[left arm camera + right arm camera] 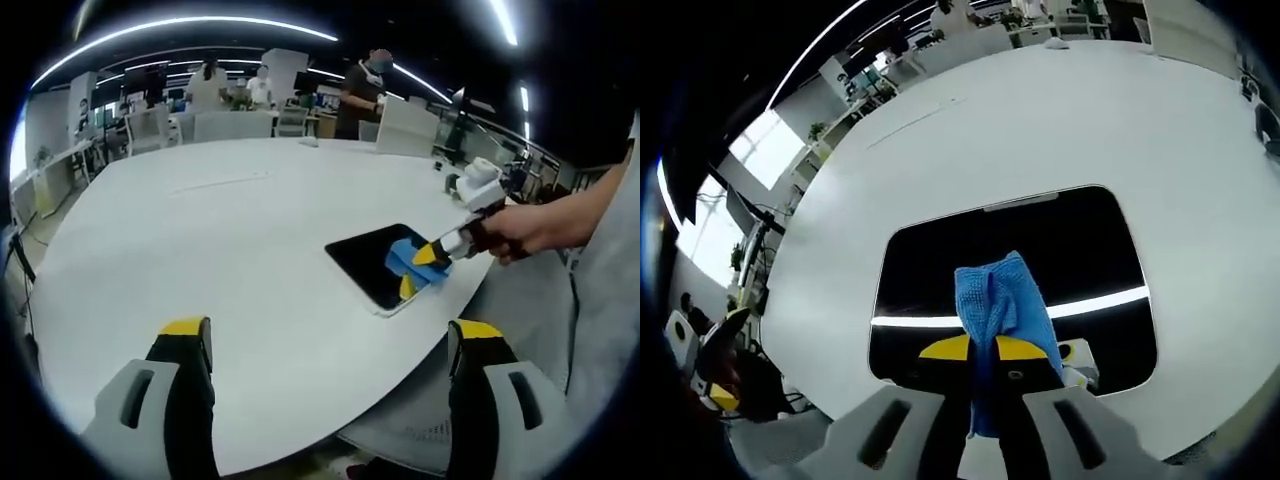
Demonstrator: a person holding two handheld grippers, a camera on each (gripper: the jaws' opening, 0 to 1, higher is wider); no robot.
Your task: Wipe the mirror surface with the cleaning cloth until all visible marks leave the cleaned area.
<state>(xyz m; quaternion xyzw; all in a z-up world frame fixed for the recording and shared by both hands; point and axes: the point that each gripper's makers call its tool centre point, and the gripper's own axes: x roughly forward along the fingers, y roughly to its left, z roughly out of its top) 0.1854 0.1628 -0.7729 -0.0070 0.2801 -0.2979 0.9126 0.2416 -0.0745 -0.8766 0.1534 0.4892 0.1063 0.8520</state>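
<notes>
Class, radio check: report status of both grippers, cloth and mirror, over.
Right hand-held gripper shut on blue cloth, cloth over mirror. Left hand-held gripper open, empty, back above table. Nothing in the way on the mirror.

The left gripper view looks from beyond the near edge of the white desk (pixel 200 260), held back and facing across its top toward the far office. The right gripper view sits close above the mirror (pixel 940 260) near that edge, tilted steeply down. Both share the mirror (pixel 365 260), the blue cloth (pixel 995 295) and the surrounding desk (pixel 1040 120).
</notes>
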